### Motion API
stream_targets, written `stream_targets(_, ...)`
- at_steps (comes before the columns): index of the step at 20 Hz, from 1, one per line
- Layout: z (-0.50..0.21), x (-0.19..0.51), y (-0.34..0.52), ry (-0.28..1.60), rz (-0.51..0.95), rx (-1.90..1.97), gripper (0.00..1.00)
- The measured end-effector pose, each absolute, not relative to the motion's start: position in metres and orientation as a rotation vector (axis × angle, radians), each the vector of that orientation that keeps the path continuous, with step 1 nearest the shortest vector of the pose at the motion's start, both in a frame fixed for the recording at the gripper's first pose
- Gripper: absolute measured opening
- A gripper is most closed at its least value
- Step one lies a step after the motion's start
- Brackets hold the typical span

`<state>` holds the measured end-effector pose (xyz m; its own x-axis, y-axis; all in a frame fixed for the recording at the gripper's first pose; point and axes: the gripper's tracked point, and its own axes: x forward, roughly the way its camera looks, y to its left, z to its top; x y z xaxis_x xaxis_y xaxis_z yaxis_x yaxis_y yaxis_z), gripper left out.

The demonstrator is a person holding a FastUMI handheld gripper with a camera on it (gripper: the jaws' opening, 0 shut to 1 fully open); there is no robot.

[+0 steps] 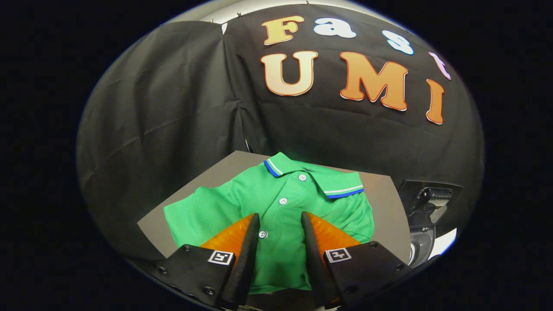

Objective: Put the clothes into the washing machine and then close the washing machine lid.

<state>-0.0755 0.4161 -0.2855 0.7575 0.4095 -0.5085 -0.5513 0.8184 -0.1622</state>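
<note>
A green polo shirt lies flat on a grey table, collar away from me, with a blue and white striped collar and white buttons down the placket. My gripper hovers over the shirt's chest with its fingers open; the button placket shows in the gap between them. Nothing is held. To the right of the table, past the shirt, part of the washing machine shows, dark on top with a white body below.
Black cloth walls the booth behind and to the left of the table. The table's bare grey surface shows around the shirt at the left front and the right.
</note>
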Motion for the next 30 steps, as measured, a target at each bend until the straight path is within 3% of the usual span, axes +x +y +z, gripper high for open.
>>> stream_targets(2,-0.282,-0.08,0.416,0.491,0.58,-0.313,0.49)
stream_targets(4,-0.279,-0.079,0.417,0.494,0.623,-0.285,0.31)
stream_targets(10,-0.265,-0.084,0.403,0.49,0.663,-0.245,0.09)
stream_targets(18,-0.178,-0.08,0.378,0.426,0.68,-0.111,0.09)
stream_targets(30,-0.083,-0.018,0.266,0.26,0.49,-0.038,0.09)
